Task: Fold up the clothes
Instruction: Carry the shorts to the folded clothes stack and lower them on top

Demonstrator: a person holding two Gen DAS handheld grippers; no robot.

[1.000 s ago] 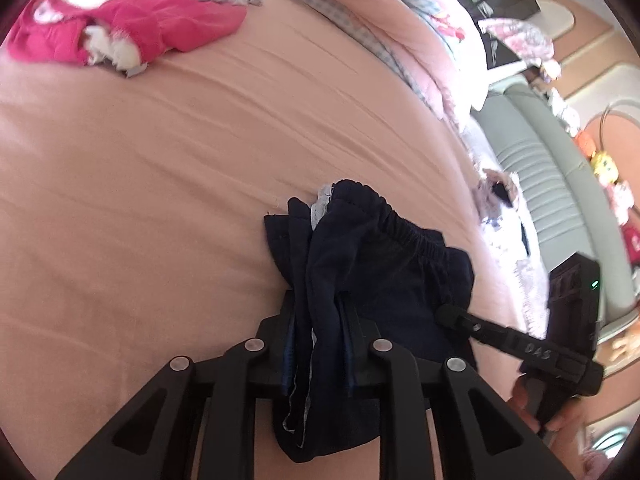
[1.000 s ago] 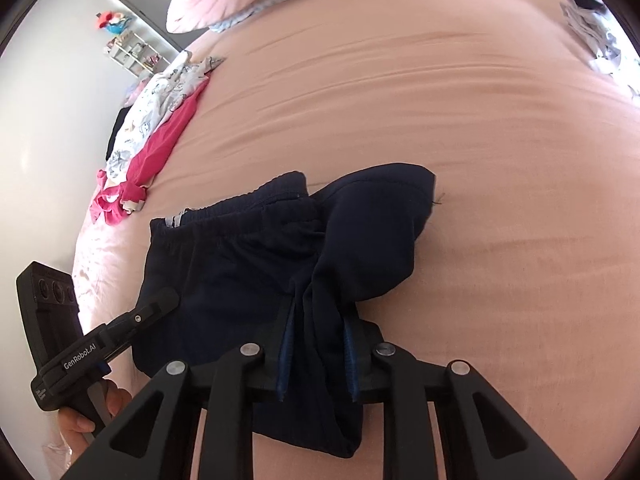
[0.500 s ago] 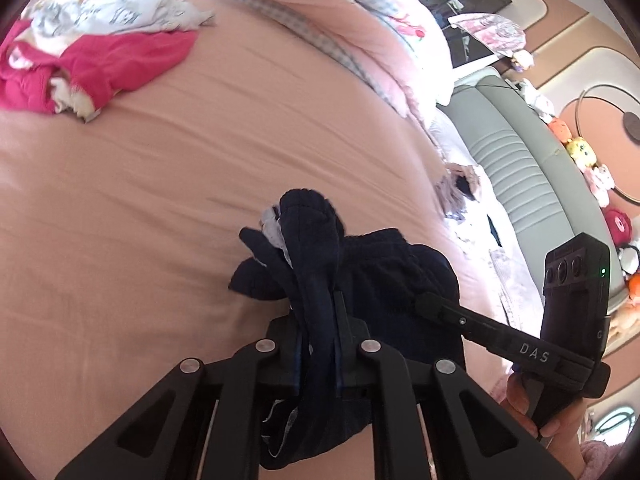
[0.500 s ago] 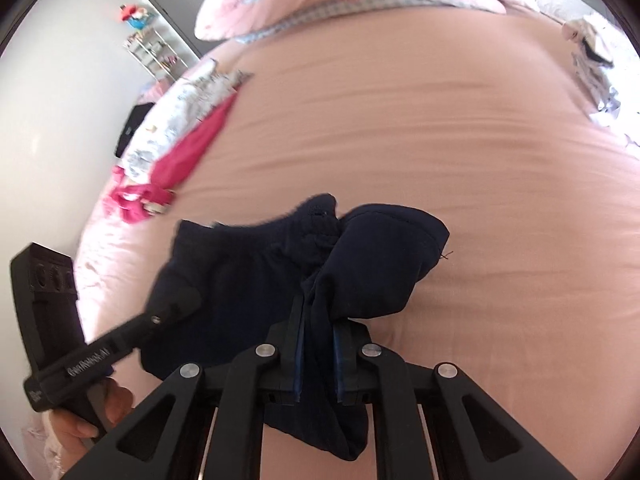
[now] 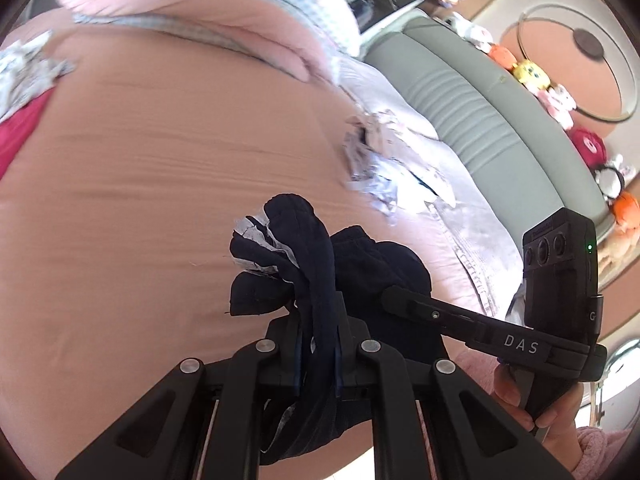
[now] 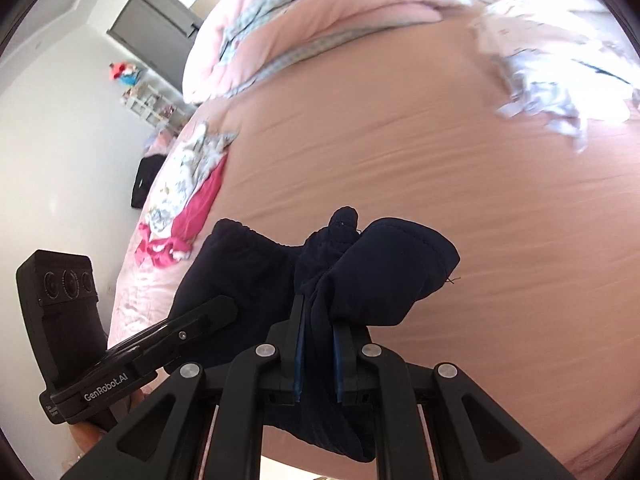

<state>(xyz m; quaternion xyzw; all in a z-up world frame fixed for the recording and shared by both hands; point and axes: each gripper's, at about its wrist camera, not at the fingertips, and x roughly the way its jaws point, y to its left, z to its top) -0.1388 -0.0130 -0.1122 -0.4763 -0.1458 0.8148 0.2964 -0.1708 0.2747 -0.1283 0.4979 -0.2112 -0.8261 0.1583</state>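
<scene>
Left gripper (image 5: 318,344) and right gripper (image 6: 318,354) both apparently clamped, side by side

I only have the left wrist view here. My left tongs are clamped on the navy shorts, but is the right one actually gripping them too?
Observer: Yes, the right tongs are shut on the navy shorts, with cloth bunched between the blue pads.
Operator: What sits at the bed's left edge?
Observer: A floral garment lying over a pink one.
Operator: Anything beyond it?
Observer: A grey wardrobe against the white wall.

A home bedroom: pink bed (image 5: 160,152), rolled duvet (image 6: 320,12), plush toys (image 5: 528,74)
</scene>
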